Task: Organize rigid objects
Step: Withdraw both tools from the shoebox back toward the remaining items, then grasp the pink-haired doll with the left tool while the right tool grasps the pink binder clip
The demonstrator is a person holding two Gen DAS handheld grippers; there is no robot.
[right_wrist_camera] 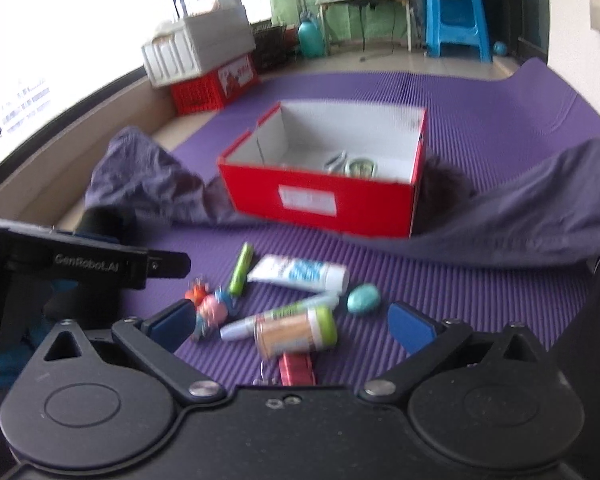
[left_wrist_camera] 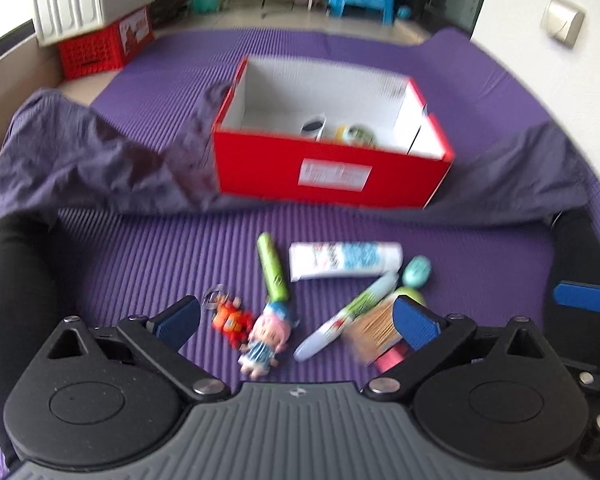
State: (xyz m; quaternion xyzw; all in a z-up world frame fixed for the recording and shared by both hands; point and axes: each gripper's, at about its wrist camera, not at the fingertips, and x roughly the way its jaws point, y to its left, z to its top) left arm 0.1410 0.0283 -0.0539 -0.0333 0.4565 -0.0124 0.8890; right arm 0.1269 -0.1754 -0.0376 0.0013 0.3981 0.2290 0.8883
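A red cardboard box (left_wrist_camera: pixel 332 176) (right_wrist_camera: pixel 320 200), white inside, stands open on the purple mat with a few small items at its bottom. In front of it lie a green marker (left_wrist_camera: pixel 274 274) (right_wrist_camera: pixel 242 268), a white tube (left_wrist_camera: pixel 346 260) (right_wrist_camera: pixel 300 274), a teal egg (left_wrist_camera: pixel 418 272) (right_wrist_camera: pixel 363 299), a pen (left_wrist_camera: pixel 348 322) (right_wrist_camera: pixel 276 316), a toothpick jar (left_wrist_camera: pixel 374 330) (right_wrist_camera: pixel 296 332), a pink-haired doll (left_wrist_camera: pixel 266 338) (right_wrist_camera: pixel 212 312) and an orange toy (left_wrist_camera: pixel 230 320). My left gripper (left_wrist_camera: pixel 296 324) hovers open over the doll and pen. My right gripper (right_wrist_camera: pixel 292 327) hangs open above the jar.
A crumpled dark cloth (left_wrist_camera: pixel 84 164) (right_wrist_camera: pixel 540 216) lies around the box on both sides. The purple mat (left_wrist_camera: pixel 140 264) covers the floor. A red crate (right_wrist_camera: pixel 212 88) with a white box on it sits at the back left, and a blue stool (right_wrist_camera: pixel 456 20) farther back.
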